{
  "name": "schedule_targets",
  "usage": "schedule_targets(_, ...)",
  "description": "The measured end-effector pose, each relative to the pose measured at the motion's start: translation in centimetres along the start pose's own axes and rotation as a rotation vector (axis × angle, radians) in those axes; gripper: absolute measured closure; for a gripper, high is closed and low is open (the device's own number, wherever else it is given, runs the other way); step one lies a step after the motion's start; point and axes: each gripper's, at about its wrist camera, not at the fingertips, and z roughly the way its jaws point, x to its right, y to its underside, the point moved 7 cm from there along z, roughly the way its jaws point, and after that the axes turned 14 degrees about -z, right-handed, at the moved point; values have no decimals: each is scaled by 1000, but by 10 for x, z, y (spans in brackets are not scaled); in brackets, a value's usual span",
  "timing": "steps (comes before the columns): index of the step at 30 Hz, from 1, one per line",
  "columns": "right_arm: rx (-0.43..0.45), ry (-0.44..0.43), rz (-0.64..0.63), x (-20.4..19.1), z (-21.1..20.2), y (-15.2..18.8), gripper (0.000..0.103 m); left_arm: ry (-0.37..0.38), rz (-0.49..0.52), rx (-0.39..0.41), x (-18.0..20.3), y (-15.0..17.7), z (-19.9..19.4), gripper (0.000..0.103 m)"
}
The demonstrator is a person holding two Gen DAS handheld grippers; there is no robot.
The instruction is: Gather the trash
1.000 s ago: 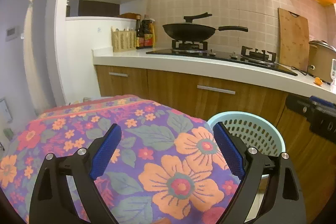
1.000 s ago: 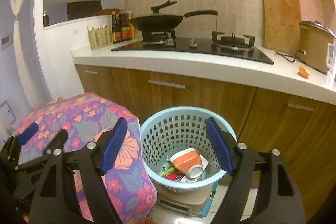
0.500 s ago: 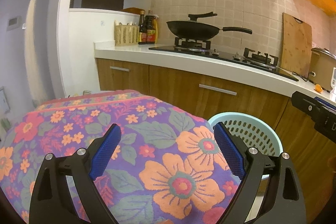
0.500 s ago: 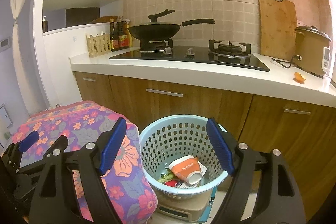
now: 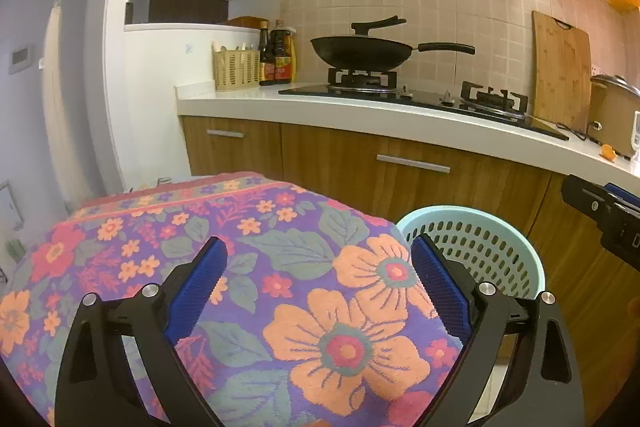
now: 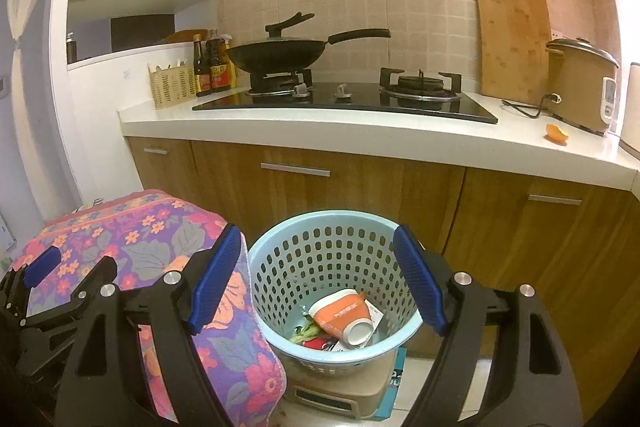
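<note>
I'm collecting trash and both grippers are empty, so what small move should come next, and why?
Probably raise the right gripper toward the orange peel on the countertop. Its jaws are open and empty above the blue basket, where a cup already lies, and the peel looks like the only remaining scrap.

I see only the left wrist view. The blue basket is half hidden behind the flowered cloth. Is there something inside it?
Observer: Yes. The right wrist view shows an orange and white cup lying on its side in the basket.
Operator: Anything else with it?
Observer: Green scraps and paper beside the cup.
Operator: Is the right claw holding trash?
Observer: No, the right claw is open and empty, above the basket.
</note>
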Motion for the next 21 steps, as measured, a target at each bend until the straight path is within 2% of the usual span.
schedule_targets(3,-17,-27,12,-2,4,3,29,-2,1,-1,0,0,1,12)
schedule_targets(21,-15,-15,7,-2,4,3,29,-1,-20,-9,-3,1,2,12)
